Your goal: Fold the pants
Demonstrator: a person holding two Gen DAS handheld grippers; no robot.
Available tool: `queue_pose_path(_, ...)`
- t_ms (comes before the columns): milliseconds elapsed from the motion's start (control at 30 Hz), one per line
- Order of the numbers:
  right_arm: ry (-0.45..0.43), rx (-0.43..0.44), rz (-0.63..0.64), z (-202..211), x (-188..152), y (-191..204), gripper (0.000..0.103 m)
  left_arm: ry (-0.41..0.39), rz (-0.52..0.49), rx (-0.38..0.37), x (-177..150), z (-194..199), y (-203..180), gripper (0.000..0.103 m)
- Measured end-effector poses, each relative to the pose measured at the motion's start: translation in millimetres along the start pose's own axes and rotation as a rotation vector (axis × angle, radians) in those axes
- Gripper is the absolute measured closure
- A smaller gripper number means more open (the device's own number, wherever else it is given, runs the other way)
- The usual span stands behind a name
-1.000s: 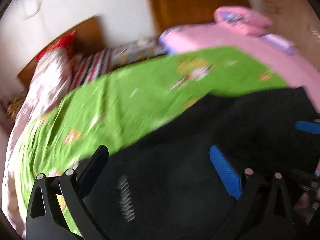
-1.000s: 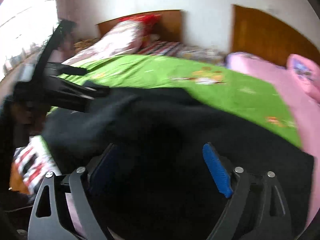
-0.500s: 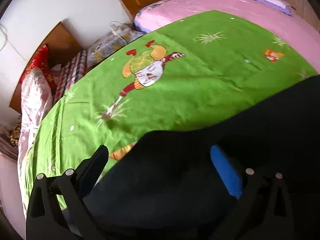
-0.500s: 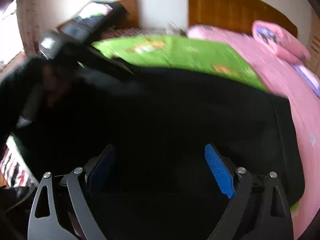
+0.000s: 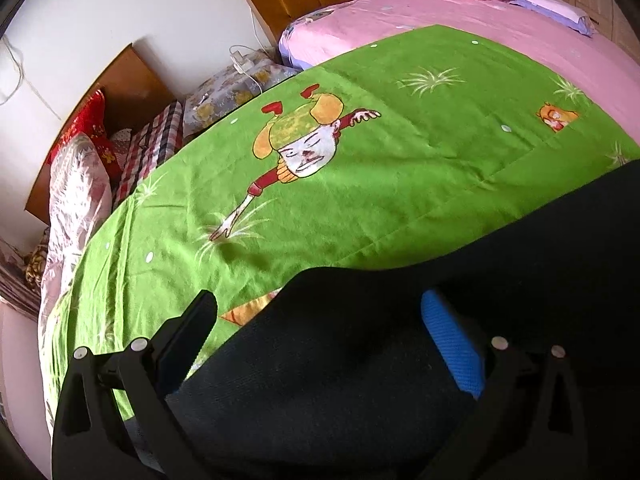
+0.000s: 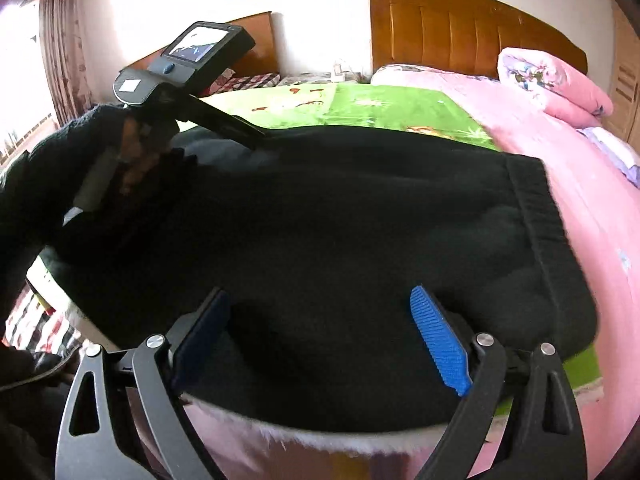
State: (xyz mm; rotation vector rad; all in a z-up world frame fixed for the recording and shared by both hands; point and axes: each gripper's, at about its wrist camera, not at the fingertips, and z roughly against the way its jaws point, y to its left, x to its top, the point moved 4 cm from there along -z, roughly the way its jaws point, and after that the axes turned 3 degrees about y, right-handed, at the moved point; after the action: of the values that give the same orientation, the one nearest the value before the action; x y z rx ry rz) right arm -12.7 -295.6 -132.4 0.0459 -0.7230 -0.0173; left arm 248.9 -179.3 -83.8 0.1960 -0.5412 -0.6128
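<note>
Your black pants (image 6: 340, 216) lie bunched on the green blanket (image 5: 360, 184), ribbed waistband to the right. Both your left hand-held gripper (image 5: 320, 328) and right hand-held gripper (image 6: 320, 320) are spread over the fabric

The left gripper (image 5: 316, 344) stands wide apart at the bottom of the frame over black pants (image 5: 400, 360), which lie on a green blanket (image 5: 360, 184) filling mid-frame.

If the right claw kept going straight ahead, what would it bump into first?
Probably the black pants: the right claw is open with the fabric lying between and ahead of its fingers. Depth is unclear.
</note>
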Motion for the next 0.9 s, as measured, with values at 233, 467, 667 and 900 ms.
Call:
queue_pose_path(233, -0.114, -0.016, -0.164, 48, -5, -48, 0.015, -0.029, 0.021, 0.015, -1, 8, 3, 0.001)
queue_pose_path(467, -0.148, -0.027, -0.440, 70, -35, -120, 0.015, -0.185, 0.087, -0.300, -32, 101, -19, 0.002)
queue_pose_path(667, -0.148, 0.102, -0.555, 57, -49, -132, 0.015, -0.088, -0.059, -0.304, -44, 72, -95, 0.002)
queue_pose_path(900, -0.119, 0.187, -0.644, 30, -45, -146, 0.014, -0.062, -0.020, -0.323, -49, 51, -99, 0.001)
